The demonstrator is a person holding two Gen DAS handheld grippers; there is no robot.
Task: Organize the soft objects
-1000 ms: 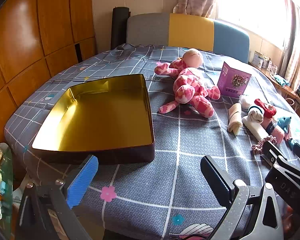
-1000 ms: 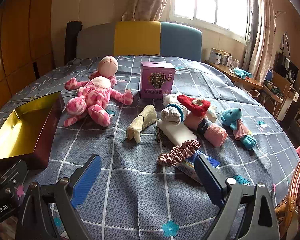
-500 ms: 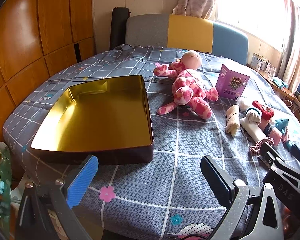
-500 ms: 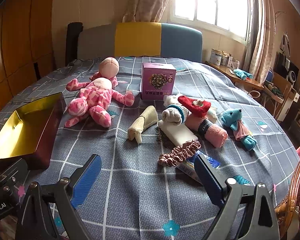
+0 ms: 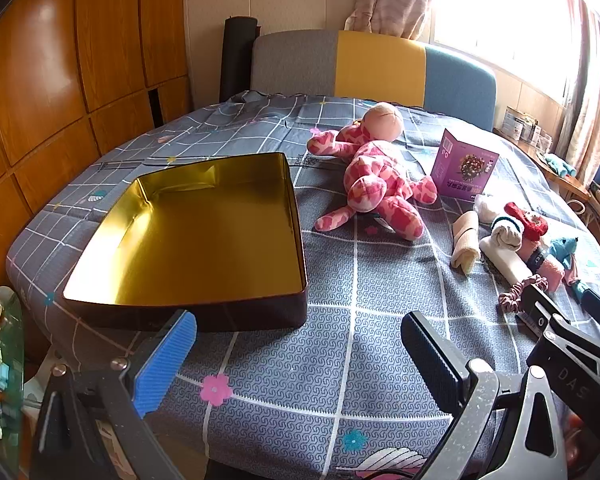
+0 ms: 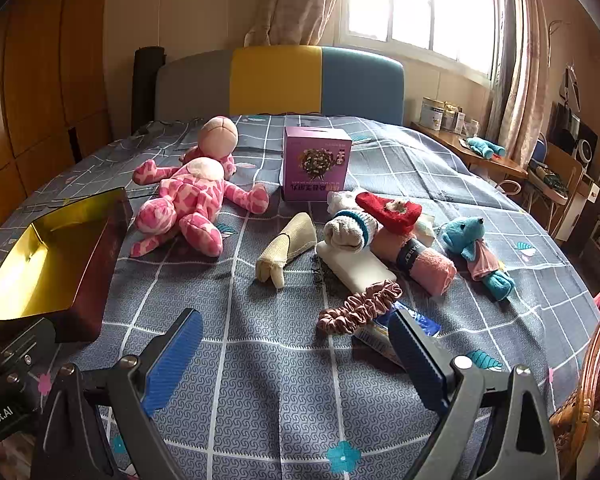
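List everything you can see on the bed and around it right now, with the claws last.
Tin box: 1, gold inside, dark outside, empty, left side of bed.
Plush doll: 1, pink patterned, beside the tin.
Carton: 1, purple, upright mid-bed.
Cream cloth roll: 1, in front of the carton.
Sock roll: 1, white with teal band, in the pile.
Red sock: 1, on the pile.
Pink towel roll: 1, dark band.
White bar: 1, under the sock roll.
Scrunchie: 1, dusty pink, nearest.
Blue plush: 1, right of pile.
Left claw: open, empty.
Right claw: open, empty.
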